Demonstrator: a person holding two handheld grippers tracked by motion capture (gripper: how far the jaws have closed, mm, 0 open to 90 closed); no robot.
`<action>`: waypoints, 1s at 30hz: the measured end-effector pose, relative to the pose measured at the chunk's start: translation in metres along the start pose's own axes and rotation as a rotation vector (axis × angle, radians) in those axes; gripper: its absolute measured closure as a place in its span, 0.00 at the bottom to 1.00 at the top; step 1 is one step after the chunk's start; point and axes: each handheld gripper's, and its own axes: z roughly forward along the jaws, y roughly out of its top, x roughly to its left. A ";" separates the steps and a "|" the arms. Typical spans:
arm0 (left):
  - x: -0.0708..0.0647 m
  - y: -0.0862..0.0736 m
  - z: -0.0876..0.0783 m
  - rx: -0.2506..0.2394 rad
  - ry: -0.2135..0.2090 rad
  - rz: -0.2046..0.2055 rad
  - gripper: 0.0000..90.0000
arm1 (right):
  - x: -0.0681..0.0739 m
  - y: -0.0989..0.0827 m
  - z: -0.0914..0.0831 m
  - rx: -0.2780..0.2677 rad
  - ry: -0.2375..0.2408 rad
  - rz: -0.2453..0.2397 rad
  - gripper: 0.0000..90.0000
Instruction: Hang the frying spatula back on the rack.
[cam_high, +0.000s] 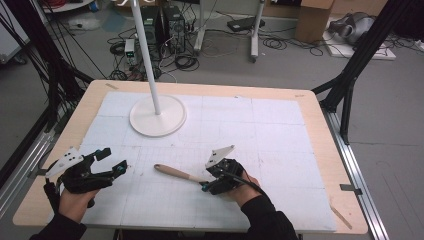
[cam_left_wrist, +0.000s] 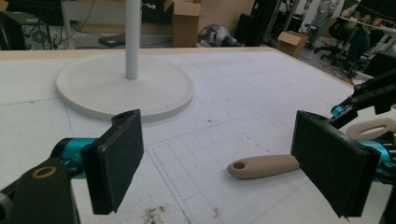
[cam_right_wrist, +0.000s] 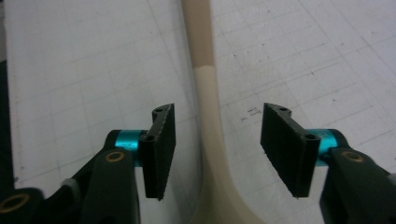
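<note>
We take the beige, slim-handled kitchen spatula (cam_high: 180, 174) for a light, stiff thing, best gripped on its neck. It lies flat on the white gridded foam mat (cam_high: 280, 125), near the round white lamp base (cam_high: 158, 116). Our right gripper (cam_right_wrist: 215, 149) hangs over that neck, jaws apart astride it. The left gripper (cam_left_wrist: 233, 163) hovers nearby, gaping, empty.

No legible text, label or number anywhere
</note>
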 end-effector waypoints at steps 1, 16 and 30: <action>0.000 0.000 0.000 -0.001 0.000 -0.001 0.20 | -0.001 0.001 0.002 0.017 0.002 0.000 0.52; 0.000 0.000 0.002 0.010 0.000 -0.003 0.20 | -0.005 0.004 0.020 0.148 0.041 -0.082 0.67; 0.000 -0.001 0.003 0.023 -0.004 -0.005 0.21 | -0.006 0.008 0.021 0.173 0.083 -0.100 0.86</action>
